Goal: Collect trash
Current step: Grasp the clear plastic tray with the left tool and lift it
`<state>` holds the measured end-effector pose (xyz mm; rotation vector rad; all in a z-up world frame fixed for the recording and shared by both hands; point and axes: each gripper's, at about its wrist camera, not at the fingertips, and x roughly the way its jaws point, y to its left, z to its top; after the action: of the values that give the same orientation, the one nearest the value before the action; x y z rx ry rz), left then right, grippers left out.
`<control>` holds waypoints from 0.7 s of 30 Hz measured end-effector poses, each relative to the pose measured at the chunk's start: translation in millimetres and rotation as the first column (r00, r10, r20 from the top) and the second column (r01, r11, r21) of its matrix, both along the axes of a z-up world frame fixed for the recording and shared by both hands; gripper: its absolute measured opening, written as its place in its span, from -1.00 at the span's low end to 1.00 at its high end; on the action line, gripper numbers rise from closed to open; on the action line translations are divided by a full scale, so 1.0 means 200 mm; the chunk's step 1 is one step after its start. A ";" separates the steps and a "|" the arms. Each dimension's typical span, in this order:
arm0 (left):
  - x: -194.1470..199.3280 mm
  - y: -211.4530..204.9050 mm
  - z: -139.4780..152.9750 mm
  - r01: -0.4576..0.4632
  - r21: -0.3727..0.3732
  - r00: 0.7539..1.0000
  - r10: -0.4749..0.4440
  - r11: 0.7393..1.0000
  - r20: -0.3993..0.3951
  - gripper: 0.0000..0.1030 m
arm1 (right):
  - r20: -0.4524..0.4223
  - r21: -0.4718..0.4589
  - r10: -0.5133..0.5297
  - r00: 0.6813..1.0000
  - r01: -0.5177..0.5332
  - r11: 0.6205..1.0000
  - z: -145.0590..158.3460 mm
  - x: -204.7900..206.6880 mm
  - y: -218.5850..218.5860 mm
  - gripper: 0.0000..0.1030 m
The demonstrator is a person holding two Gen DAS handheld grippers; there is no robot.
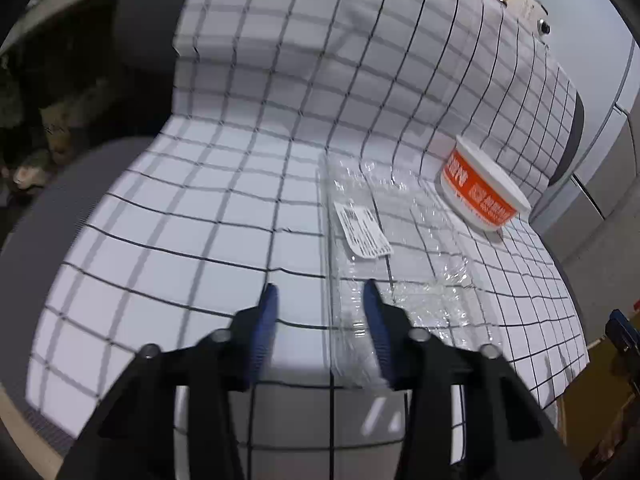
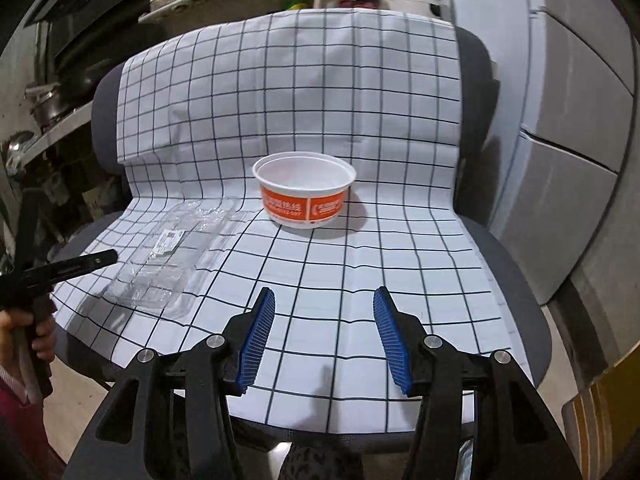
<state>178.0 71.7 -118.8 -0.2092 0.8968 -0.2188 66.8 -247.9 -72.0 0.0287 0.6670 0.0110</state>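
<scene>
The left gripper (image 1: 320, 292), jaws apart, hangs at the near end of the clear tray (image 1: 384, 248), whose long axis runs toward 1 o'clock, while the right gripper (image 2: 324, 300), also apart, faces the bowl (image 2: 305, 192) at 12 o'clock.

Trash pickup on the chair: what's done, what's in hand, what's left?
Nothing looks collected yet. Both the clear tray and the bowl lie on the checked cloth. The left gripper is open at the tray's near edge, not gripping it. The right gripper is open and empty, short of the bowl. Both pickups remain; no bin is visible.
</scene>
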 end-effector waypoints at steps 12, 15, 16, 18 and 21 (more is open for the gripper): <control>0.09 -0.05 -0.04 0.010 0.034 1.000 -0.010 0.999 0.001 -0.90 | -0.022 -0.008 0.005 1.000 -0.005 1.000 -0.04 0.10 0.00 0.03; -0.02 0.00 0.08 -0.025 -0.012 0.996 0.025 1.000 0.080 -0.91 | -0.008 0.001 0.006 1.000 -0.006 1.000 -0.02 0.15 -0.01 0.03; -0.05 0.02 0.11 -0.037 -0.025 0.994 0.040 0.999 0.102 -0.91 | -0.003 0.006 0.005 1.000 -0.005 1.000 -0.02 0.17 -0.02 0.03; -0.11 0.04 0.16 -0.057 -0.042 0.988 0.062 0.998 0.140 -0.91 | 0.017 0.026 0.004 1.000 -0.004 1.000 0.01 0.24 -0.04 0.03; -0.15 0.01 0.22 -0.058 -0.083 0.984 0.071 0.995 0.165 -0.91 | 0.031 0.061 -0.008 0.999 0.006 0.998 0.03 0.36 -0.08 0.03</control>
<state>148.3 74.7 -75.2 -0.2877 0.7139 -0.2076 137.9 -263.4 -66.5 0.0896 0.6349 0.0255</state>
